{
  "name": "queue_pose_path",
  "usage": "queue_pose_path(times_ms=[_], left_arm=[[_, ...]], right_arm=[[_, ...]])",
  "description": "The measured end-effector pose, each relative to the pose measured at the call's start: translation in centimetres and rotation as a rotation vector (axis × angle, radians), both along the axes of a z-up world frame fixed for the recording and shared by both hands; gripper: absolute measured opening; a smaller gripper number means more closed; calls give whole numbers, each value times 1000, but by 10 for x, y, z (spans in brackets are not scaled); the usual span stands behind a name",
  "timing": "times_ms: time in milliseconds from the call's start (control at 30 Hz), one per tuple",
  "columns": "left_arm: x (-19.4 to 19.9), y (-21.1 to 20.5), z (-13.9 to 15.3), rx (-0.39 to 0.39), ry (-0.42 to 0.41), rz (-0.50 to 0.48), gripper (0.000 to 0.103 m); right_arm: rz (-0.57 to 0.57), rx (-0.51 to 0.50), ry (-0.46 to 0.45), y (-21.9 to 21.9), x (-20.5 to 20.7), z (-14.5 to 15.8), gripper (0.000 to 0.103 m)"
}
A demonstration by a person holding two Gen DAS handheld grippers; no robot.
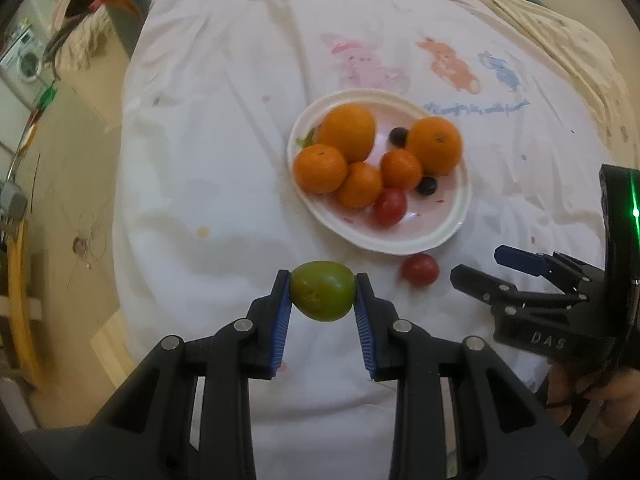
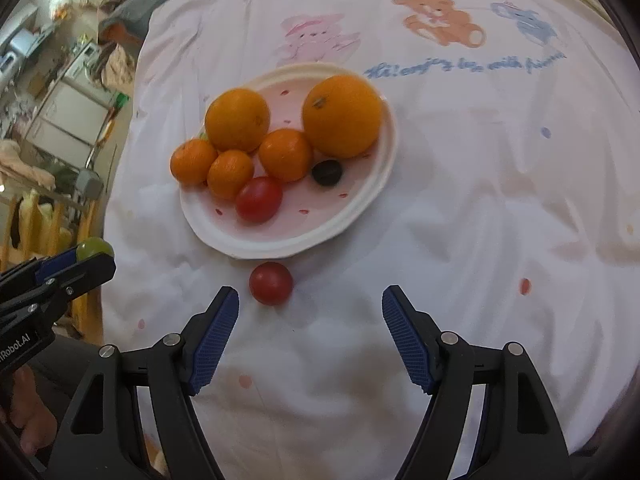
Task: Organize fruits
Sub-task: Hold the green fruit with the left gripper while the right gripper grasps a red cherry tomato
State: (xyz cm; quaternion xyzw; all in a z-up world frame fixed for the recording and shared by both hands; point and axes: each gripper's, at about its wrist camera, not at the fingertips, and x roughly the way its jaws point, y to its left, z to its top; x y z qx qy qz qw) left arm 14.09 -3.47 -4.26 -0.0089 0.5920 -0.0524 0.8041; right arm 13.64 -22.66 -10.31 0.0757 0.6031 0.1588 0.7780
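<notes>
My left gripper is shut on a green fruit, held above the cloth in front of the white plate. The plate holds several oranges, a red tomato and dark grapes. A second red tomato lies on the cloth just in front of the plate; it also shows in the left wrist view. My right gripper is open and empty, just behind that tomato. It shows at the right in the left wrist view.
A white cloth with cartoon animal prints covers the table. The table's left edge drops to a tiled floor with household clutter. The left gripper with the green fruit shows at the left edge of the right wrist view.
</notes>
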Motion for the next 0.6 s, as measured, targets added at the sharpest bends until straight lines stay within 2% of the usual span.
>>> queue_pose_path(times_ms=[67,133,333,433,500,600], left_arm=[[0,4,-4,2,17,24,27],[1,9,-8,-31,37,51,27],[1,10,-10,-44,44,59,27],[1,11,-10,-45,41,62,27],[1,11,-11,-45,41,66,27],[0,10,-9,-22,23,61,27]], right_arm=[[21,-14,4,8,1,-5,77],[43,-35,13,17,3,-11,77],[56,-34,33,29,14,-26,74],[71,-44,24,34,17,-30,64],[83,-52,22,35,18,-32,49],[108,-46,31,36,16,-33,34]])
